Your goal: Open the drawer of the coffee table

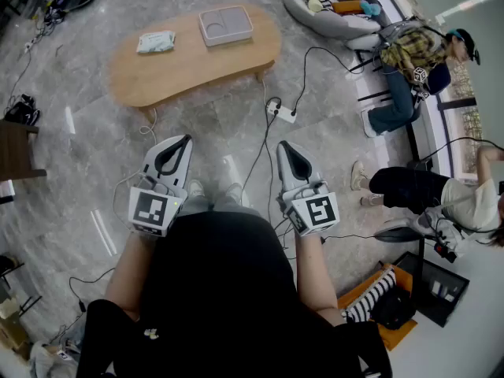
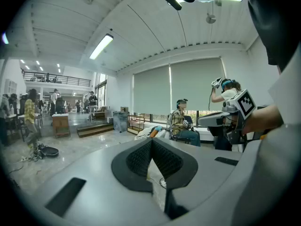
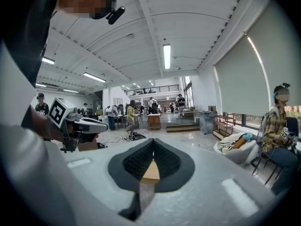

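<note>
The wooden coffee table stands on the marble floor ahead of me, in the upper middle of the head view. No drawer front shows from here. My left gripper and right gripper are held side by side in front of my body. Both are well short of the table and point toward it. Both are shut with nothing between the pads. In the left gripper view the black pads of the left gripper meet at their tips. In the right gripper view a sliver of the tabletop shows beyond the right gripper, whose pads are closed.
A grey tray and a pale packet lie on the table. A power strip with cables lies on the floor between me and the table. Two people sit at the right, near a beanbag. A dark table is at the left.
</note>
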Available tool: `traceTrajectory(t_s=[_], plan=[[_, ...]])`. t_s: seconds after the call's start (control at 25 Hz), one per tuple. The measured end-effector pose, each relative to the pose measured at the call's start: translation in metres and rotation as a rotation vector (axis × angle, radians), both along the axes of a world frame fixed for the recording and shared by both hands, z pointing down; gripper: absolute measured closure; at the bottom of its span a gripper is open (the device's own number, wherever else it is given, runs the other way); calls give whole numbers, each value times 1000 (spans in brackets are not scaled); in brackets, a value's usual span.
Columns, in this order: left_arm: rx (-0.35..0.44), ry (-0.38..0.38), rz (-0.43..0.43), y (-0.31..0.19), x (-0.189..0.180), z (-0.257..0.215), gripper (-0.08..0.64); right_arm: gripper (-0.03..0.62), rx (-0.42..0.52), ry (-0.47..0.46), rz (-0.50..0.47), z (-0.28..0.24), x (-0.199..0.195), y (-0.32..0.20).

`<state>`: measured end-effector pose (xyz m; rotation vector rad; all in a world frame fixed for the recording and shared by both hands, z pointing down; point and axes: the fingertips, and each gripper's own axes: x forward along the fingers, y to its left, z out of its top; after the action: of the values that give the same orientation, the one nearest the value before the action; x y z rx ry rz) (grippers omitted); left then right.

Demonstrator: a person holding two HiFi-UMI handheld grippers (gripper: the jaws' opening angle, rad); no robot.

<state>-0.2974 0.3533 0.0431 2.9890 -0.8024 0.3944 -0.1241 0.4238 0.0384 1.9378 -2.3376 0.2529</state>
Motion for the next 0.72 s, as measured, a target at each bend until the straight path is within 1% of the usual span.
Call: traceTrajectory(t_s=[0.24, 0.36, 0.4, 0.48, 0.56, 0.72], plan=[[-7, 1, 3, -20, -14, 6, 546, 594, -5, 18, 6, 4, -14, -19], [-44, 19, -3, -30, -22, 8, 546, 594, -12, 20, 14, 8, -21, -29], [-51, 23, -7, -35, -25, 9, 546, 594, -14, 17, 20, 8, -22, -33], [-34, 23, 4, -46, -31, 12, 546, 594, -20, -2, 42, 7, -24, -40], [-37, 30, 9, -55, -37, 15, 546, 594, -25, -16, 65, 6, -25, -44], [-49, 24, 20, -74, -45, 24, 546, 594, -34, -11, 94, 12, -26, -57]])
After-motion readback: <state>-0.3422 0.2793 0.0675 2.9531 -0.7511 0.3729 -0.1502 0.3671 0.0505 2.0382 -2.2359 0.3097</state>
